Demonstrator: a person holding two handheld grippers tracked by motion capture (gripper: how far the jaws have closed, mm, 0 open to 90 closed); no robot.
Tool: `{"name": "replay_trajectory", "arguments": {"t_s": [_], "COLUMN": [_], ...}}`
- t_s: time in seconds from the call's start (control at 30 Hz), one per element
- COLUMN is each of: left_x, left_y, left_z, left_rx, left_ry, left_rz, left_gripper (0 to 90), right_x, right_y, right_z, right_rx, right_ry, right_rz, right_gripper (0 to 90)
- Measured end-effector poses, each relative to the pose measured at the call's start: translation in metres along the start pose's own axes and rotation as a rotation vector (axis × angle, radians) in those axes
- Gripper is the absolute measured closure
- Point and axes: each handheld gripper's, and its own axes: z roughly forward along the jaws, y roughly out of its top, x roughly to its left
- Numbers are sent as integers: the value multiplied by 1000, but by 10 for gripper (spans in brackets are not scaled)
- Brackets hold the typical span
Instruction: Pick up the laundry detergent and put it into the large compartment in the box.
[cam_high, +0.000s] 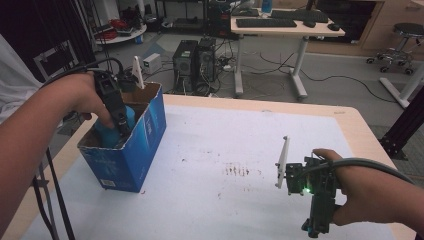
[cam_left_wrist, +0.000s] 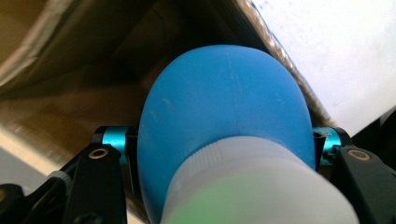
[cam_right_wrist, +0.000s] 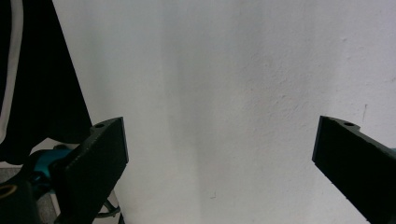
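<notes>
The left tool (cam_left_wrist: 224, 154) is clamped on a blue bottle (cam_left_wrist: 224, 121) inside the blue cardboard box (cam_high: 145, 135), likely lifting or placing it; the right tool (cam_right_wrist: 219, 154) waits apart over the white surface (cam_high: 240, 150)

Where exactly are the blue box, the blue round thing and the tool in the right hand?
blue box (cam_high: 150, 131): high view, its blue side wall.
blue round thing (cam_left_wrist: 224, 107): left gripper view, its rounded body.
right gripper (cam_high: 320, 192): high view, its dark body by the hand.
</notes>
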Motion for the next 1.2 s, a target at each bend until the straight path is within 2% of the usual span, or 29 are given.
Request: {"name": "replay_trajectory", "arguments": {"t_s": [0.03,0.07,0.1,0.17,0.23,0.3,0.4,0.43,0.47,0.5,0.53,0.57,0.83,1.0,1.2], "left_x": [0,0,1,2,2,2,2,0,0,-1,-1,-1,-1,-1,-1], "left_y": [-1,-1,-2,-3,-5,-5,-4,-3,-3,-2,-2,-2,-6,-6,-8], "left_z": [4,4,6,9,11,13,17,19,19,22,22,25,25,24,19], "left_rx": [3,3,6,5,1,1,-1,2,2,17,17,39,23,29,23], "left_ry": [-6,-6,-8,-19,-27,-30,-20,-11,-11,-2,-2,6,6,6,7], "left_rz": [41,41,71,104,162,195,242,274,274,293,293,297,299,301,281], "left_gripper": [397,397,397,397,397,397,396,395,394,394,394,394,393,389,366], "right_x": [0,0,0,1,1,2,2,2,2,3,3,3,4,4,5], "right_y": [0,0,0,0,0,0,0,1,1,1,1,1,1,3,2], "right_z": [0,0,0,0,0,0,0,0,0,-1,-1,-1,-1,-1,-2], "right_rx": [1,1,1,1,1,2,5,4,4,3,3,3,3,5,3], "right_ry": [1,1,-1,-1,-3,-2,-4,-3,-3,-5,-5,-4,-6,-6,-7], "right_rz": [1,1,2,4,-3,0,5,2,2,6,6,4,4,-3,9], "right_gripper": [25,25,25,25,25,25,25,25,25,25,25,25,25,25,25]}}
